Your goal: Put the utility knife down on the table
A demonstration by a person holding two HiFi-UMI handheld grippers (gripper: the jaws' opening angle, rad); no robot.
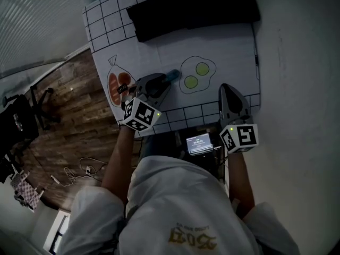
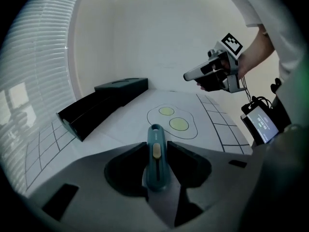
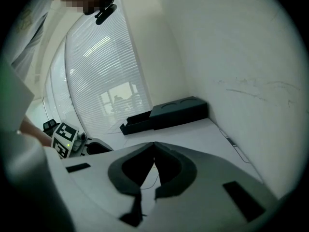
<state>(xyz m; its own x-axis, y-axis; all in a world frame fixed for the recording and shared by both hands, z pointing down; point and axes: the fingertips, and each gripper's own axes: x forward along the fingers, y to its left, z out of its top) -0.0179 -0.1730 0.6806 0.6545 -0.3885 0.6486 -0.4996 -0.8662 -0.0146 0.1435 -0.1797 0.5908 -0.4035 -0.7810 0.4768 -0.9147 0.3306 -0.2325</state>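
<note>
A teal utility knife with a yellow slider sits lengthwise between the jaws of my left gripper, which is shut on it. Its rounded end sticks out past the fingertips. In the head view the left gripper is low over the white printed mat, and the knife's end points at the fried-egg drawing. Whether the knife touches the mat I cannot tell. My right gripper hovers at the table's near right edge. It is shut with nothing between its jaws.
A long black box lies across the far end of the table. A meat drawing is left of the left gripper. A small lit screen hangs at the person's waist. A white wall borders the table on the right, and wooden floor lies to the left.
</note>
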